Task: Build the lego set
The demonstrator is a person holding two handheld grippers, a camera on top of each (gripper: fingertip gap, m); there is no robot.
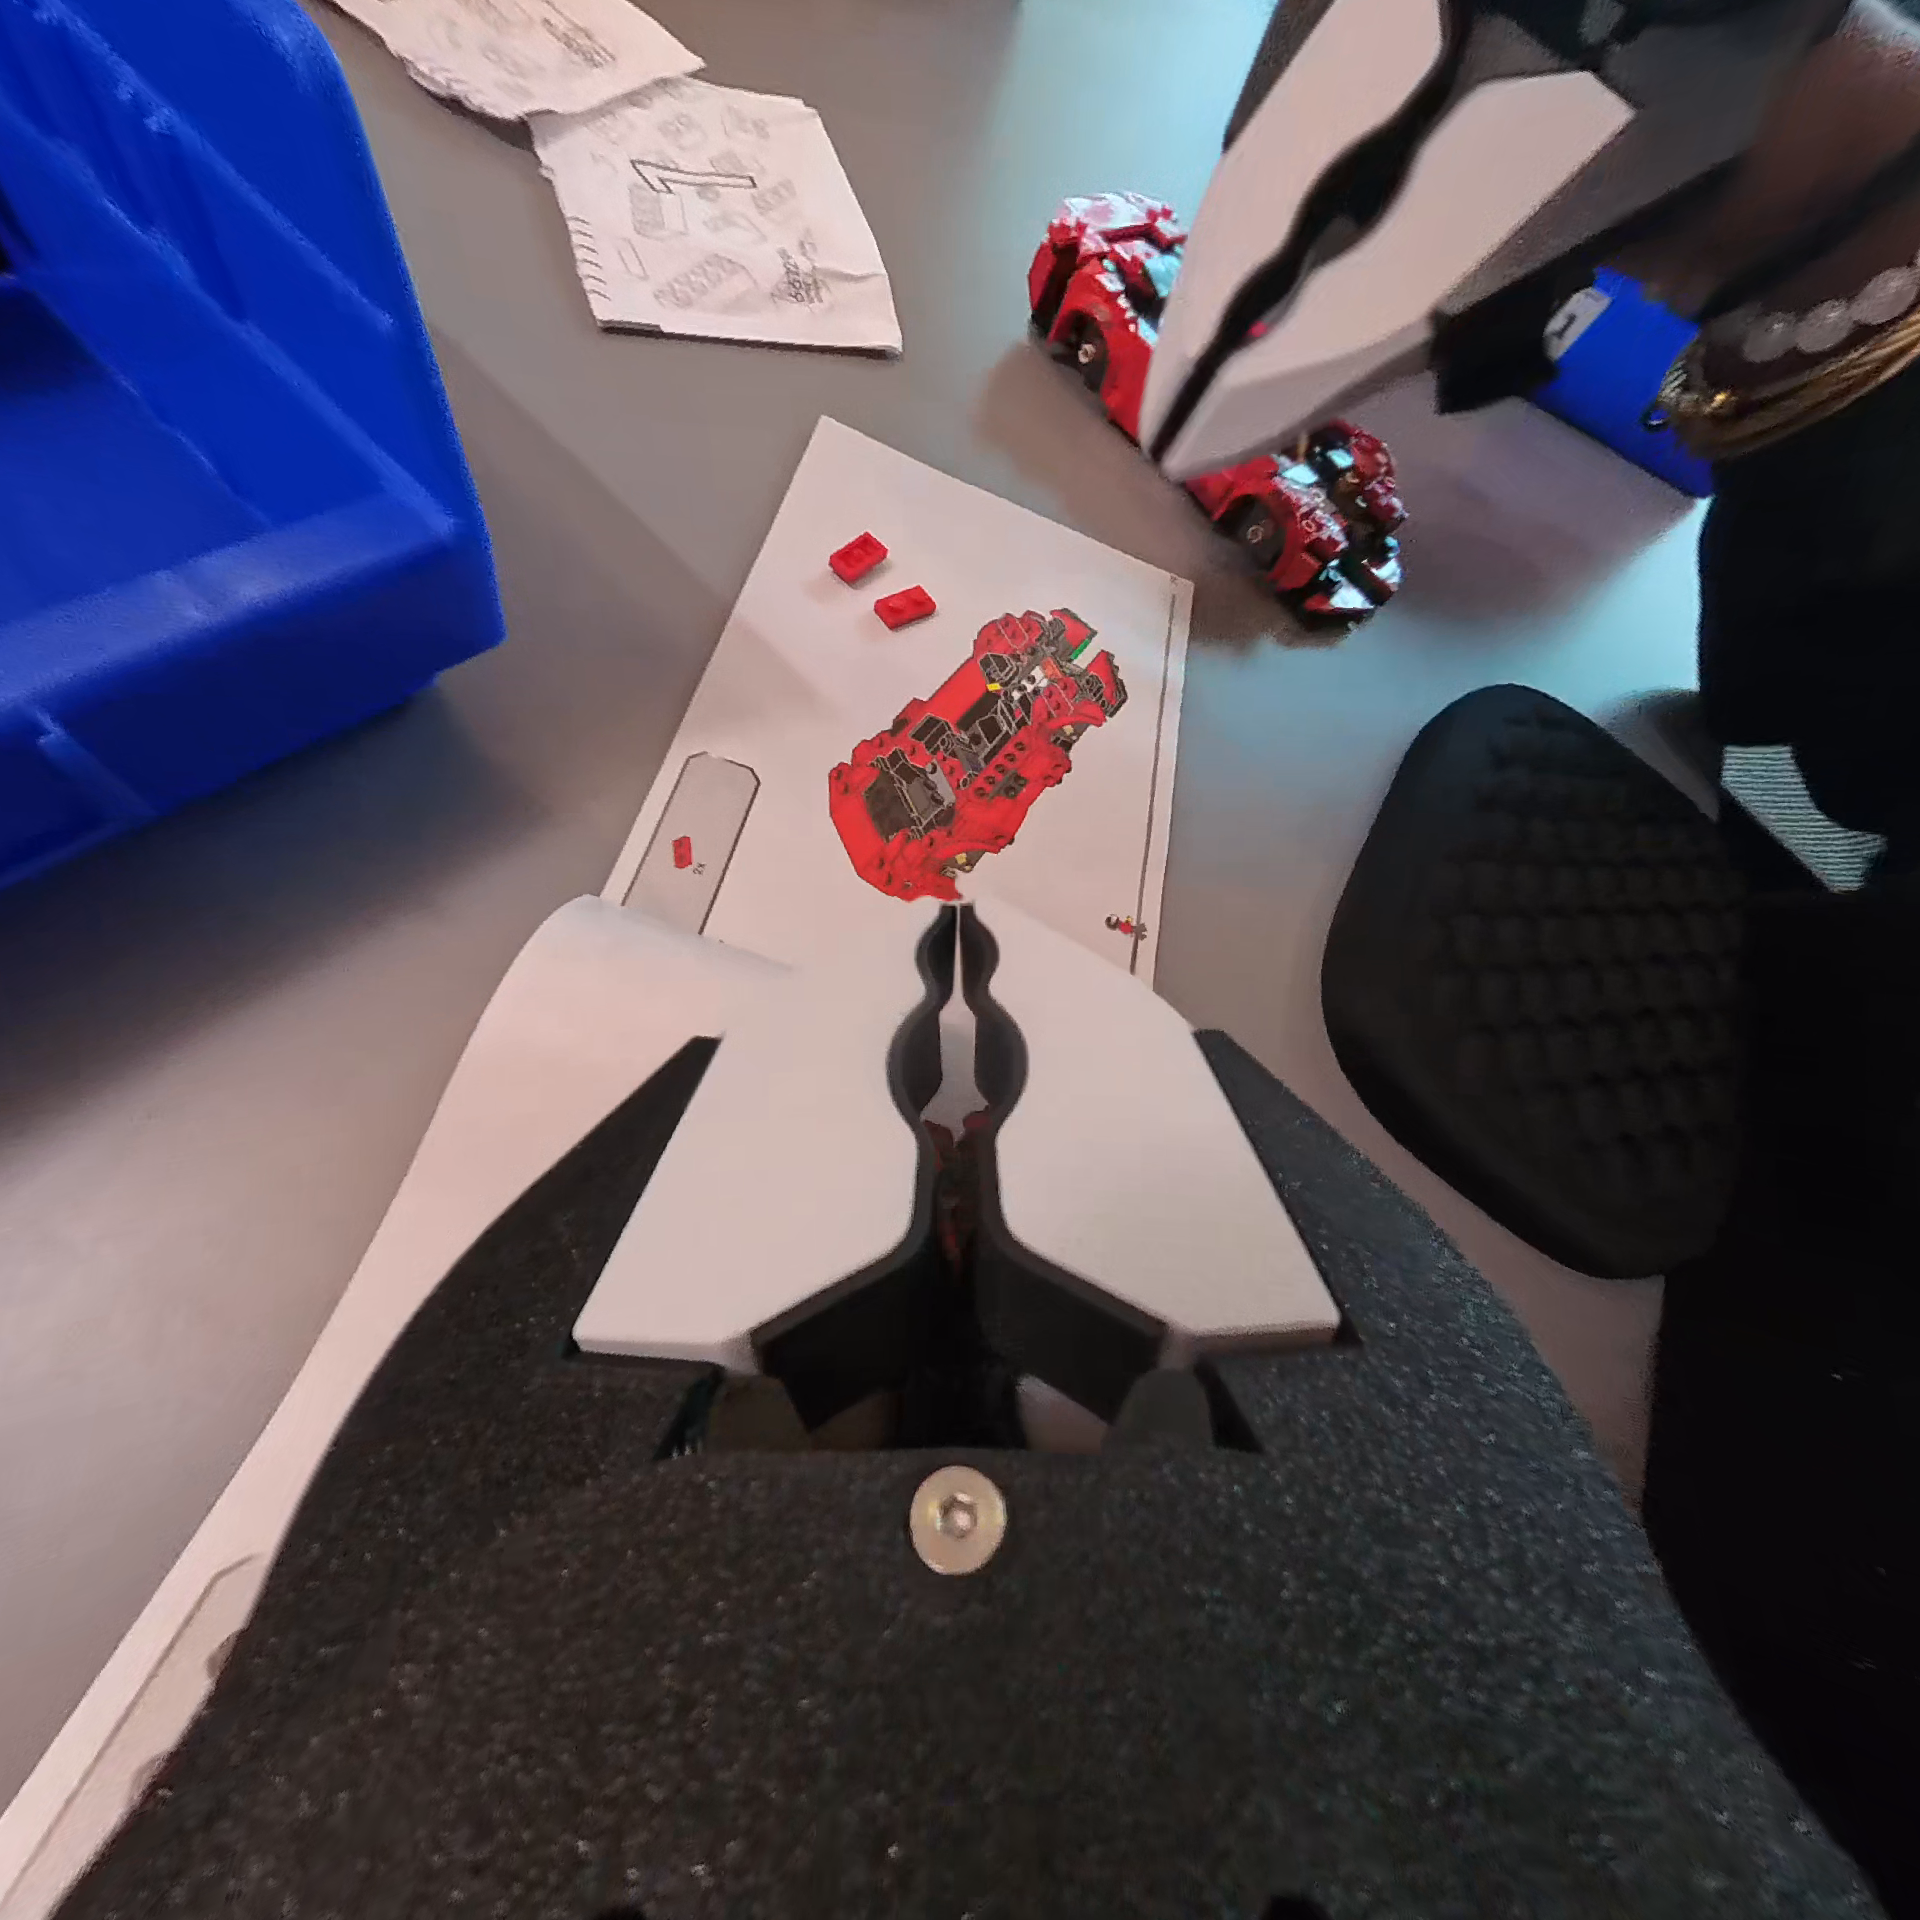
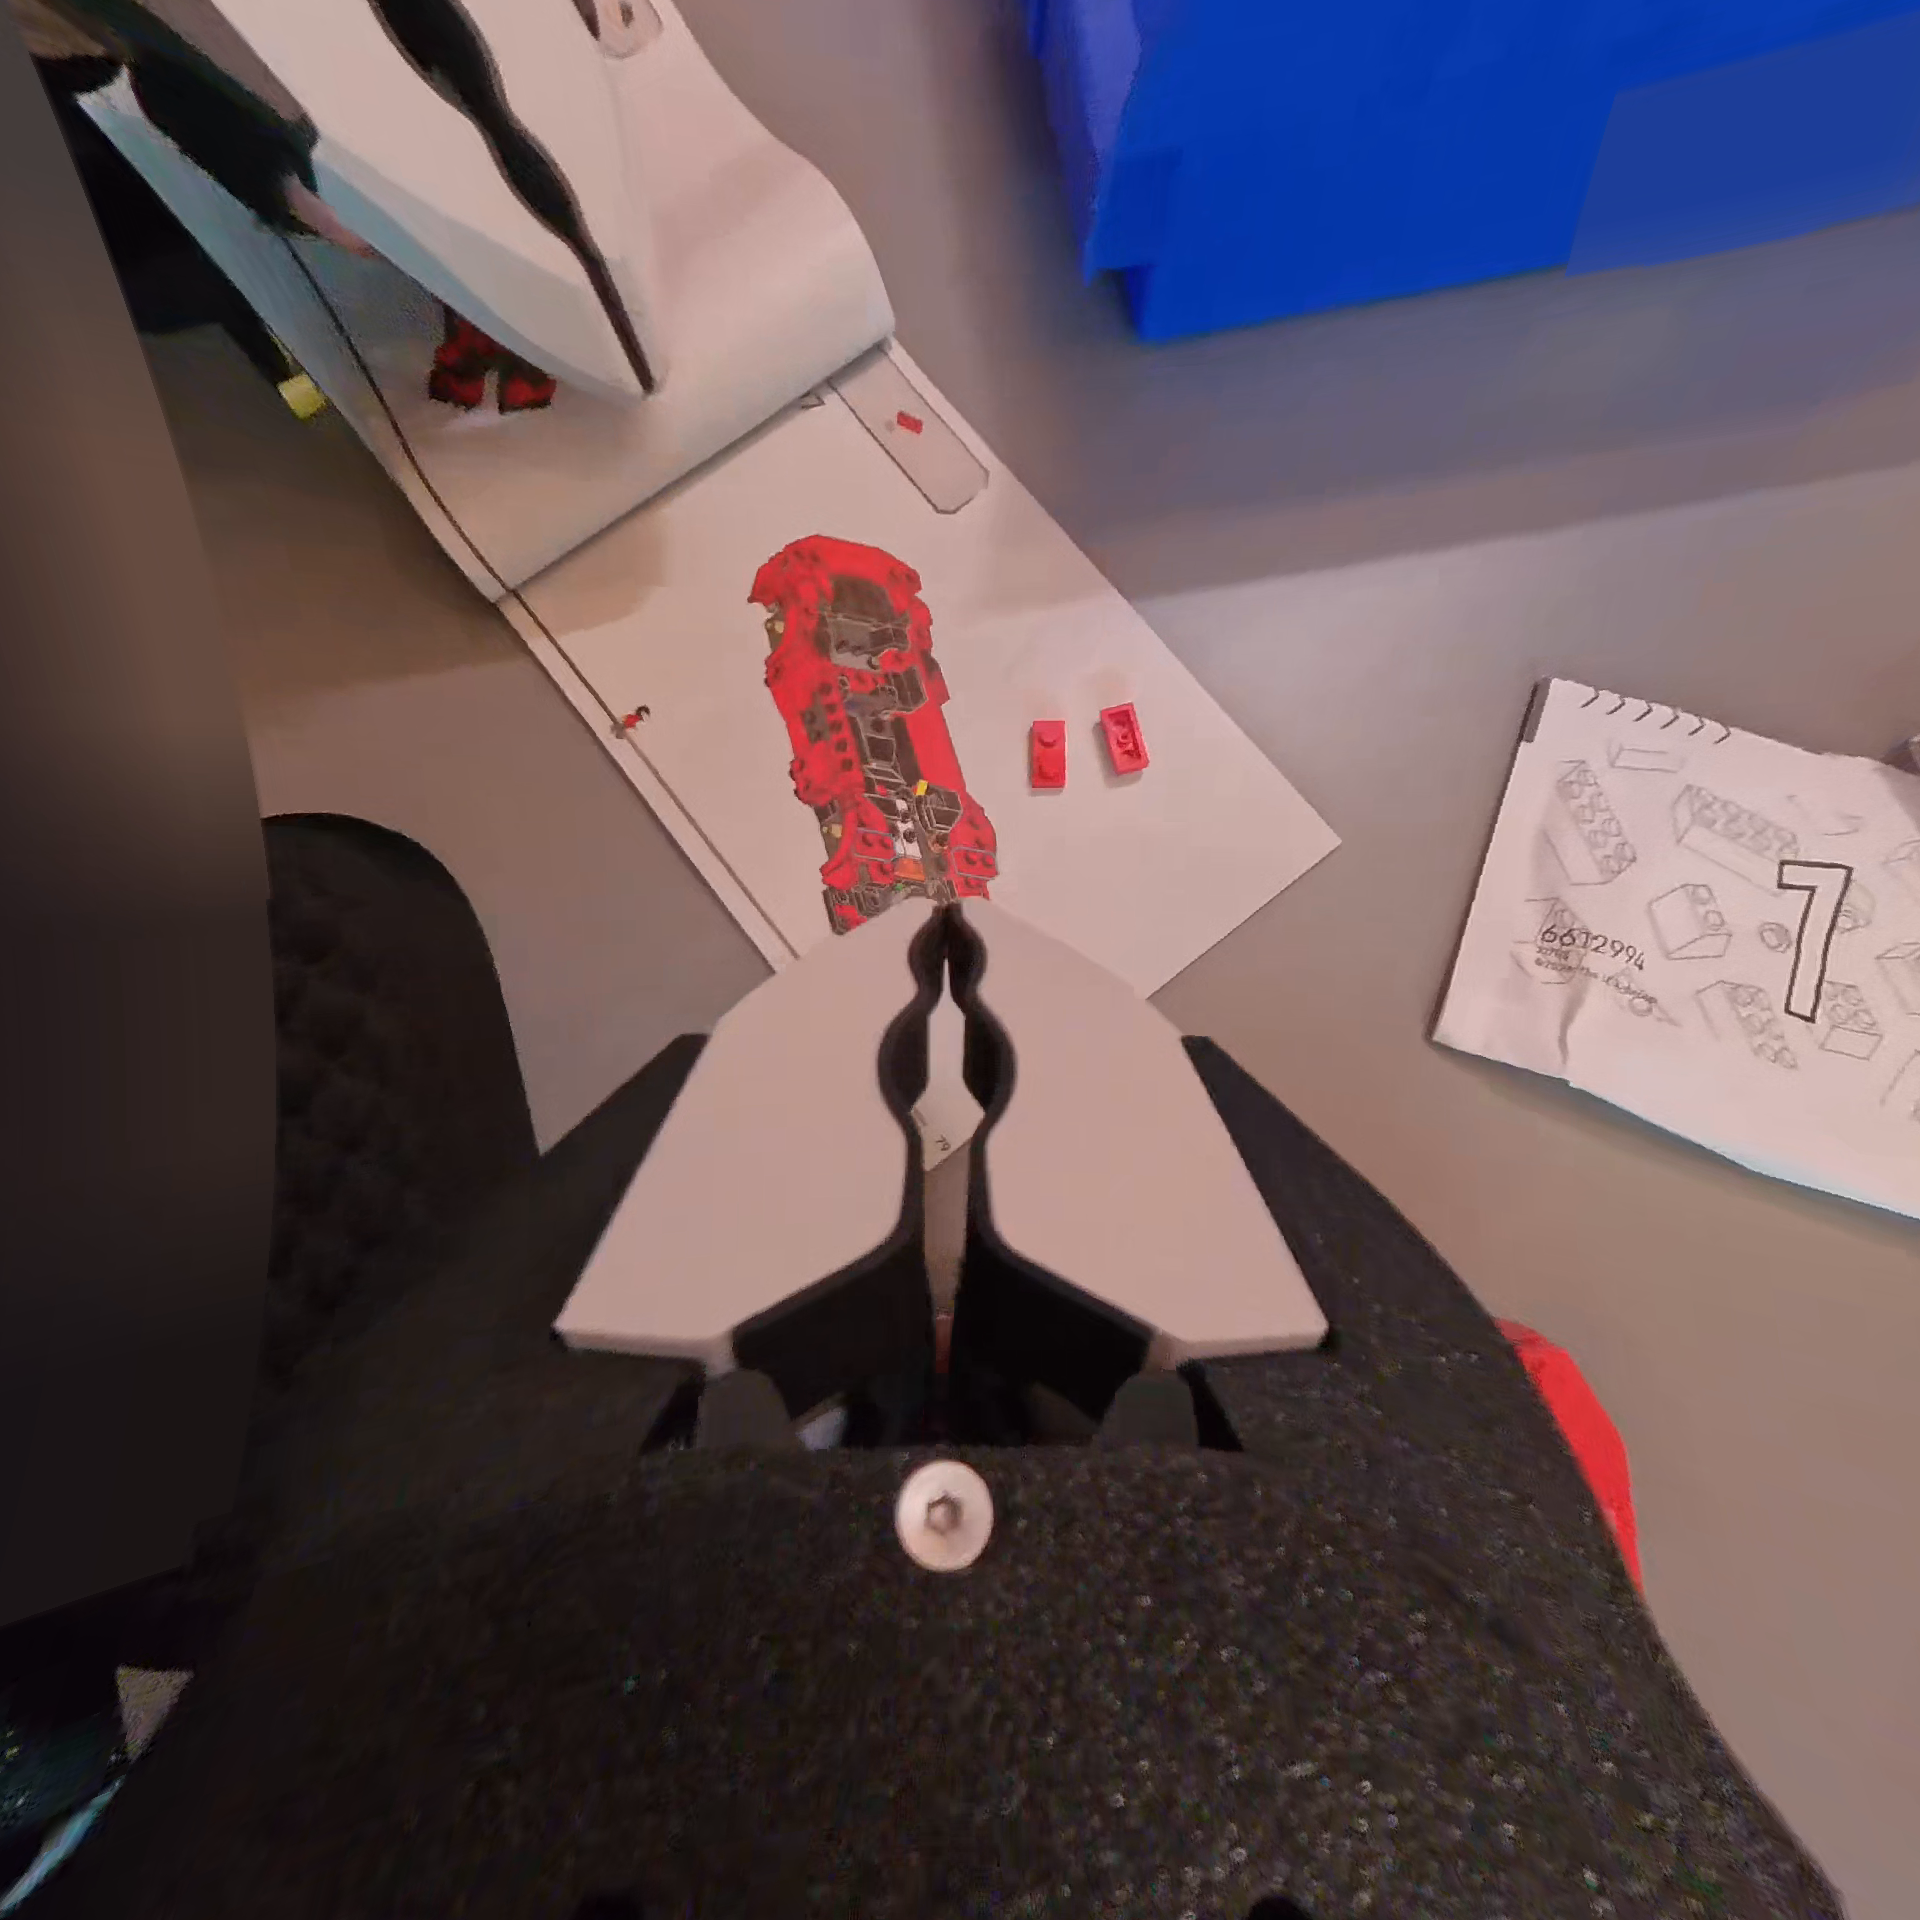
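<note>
Both claws, left (image 1: 957, 914) and right (image 2: 948, 920), pinched together empty over the printed instruction booklet (image 2: 1091, 852).

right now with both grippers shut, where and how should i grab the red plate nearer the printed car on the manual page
Open the right gripper first. The red plate lies flat on the instruction page, apart from the second plate. Come straight down from above and pinch its two long edges, probably the only workable hold: it is too thin to catch from the side, and the narrow width suits the fingertips.
</note>
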